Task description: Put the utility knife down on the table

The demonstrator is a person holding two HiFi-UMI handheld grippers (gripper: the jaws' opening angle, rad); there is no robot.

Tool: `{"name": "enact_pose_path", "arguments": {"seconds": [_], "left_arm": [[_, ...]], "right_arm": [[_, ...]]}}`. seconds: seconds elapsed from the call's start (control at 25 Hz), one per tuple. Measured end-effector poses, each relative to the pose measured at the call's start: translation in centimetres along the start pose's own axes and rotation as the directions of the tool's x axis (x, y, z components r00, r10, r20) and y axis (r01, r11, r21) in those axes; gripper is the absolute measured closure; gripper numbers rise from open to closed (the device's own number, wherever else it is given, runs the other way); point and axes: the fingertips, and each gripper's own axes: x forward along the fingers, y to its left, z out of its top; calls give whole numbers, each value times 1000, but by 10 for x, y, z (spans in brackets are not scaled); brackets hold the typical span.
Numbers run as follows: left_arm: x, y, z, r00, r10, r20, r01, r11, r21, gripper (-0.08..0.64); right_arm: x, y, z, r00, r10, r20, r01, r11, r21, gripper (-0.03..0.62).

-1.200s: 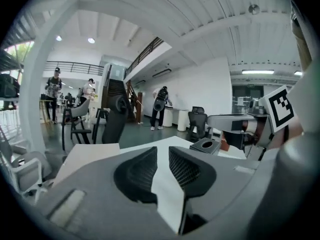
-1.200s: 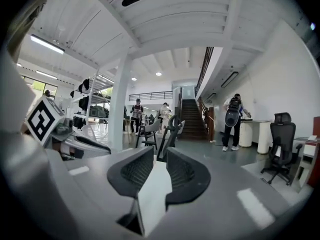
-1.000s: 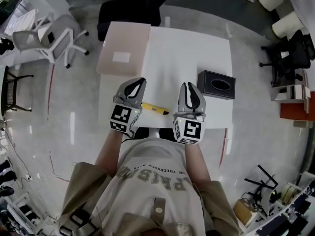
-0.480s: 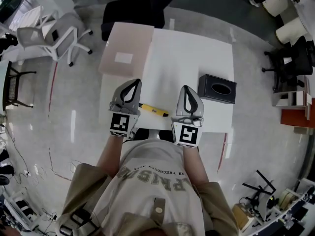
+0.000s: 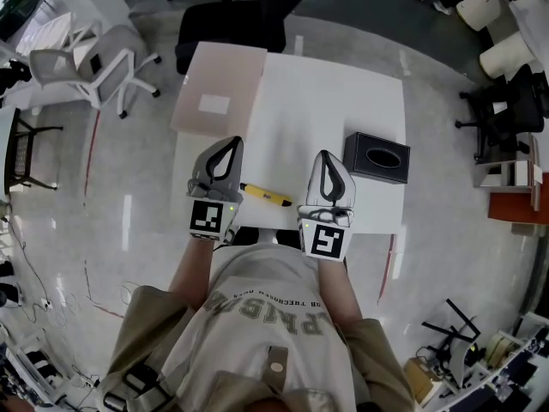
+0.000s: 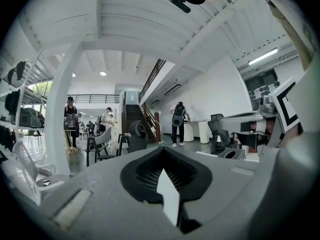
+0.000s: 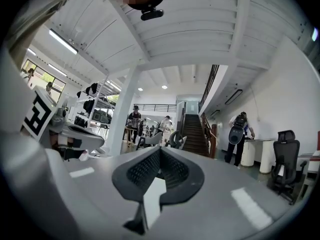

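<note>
The yellow utility knife [image 5: 264, 196] lies flat on the white table [image 5: 330, 110] near its front edge, between my two grippers. My left gripper [image 5: 230, 144] is held above the table just left of the knife, its jaws shut with nothing between them. Just right of the knife my right gripper [image 5: 328, 157] is also raised and shut on nothing. Both gripper views look level out across the hall over closed jaws, the left gripper [image 6: 161, 156] and right gripper [image 7: 159, 156] each pointing away from the table top.
A black tissue box [image 5: 377, 155] stands on the table's right side. A pale pink board [image 5: 219, 93] covers the table's left part. A black office chair [image 5: 232, 20] stands behind the table and a white chair [image 5: 94, 63] at the left.
Both grippers have risen a little and drawn back toward the person. The left gripper has straightened from its tilt. The knife stays where it lay.
</note>
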Motion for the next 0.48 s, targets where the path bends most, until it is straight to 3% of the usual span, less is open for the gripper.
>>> {"name": "enact_pose_path", "arguments": {"seconds": [0.24, 0.48], "left_arm": [[4, -1, 18, 999, -5, 47, 4, 1000, 8, 551], [5, 3, 16, 999, -5, 32, 4, 1000, 22, 551]], "right_arm": [[2, 3, 8, 1000, 16, 17, -15, 1000, -20, 594], [4, 3, 7, 1000, 25, 8, -25, 999, -23, 594]]}}
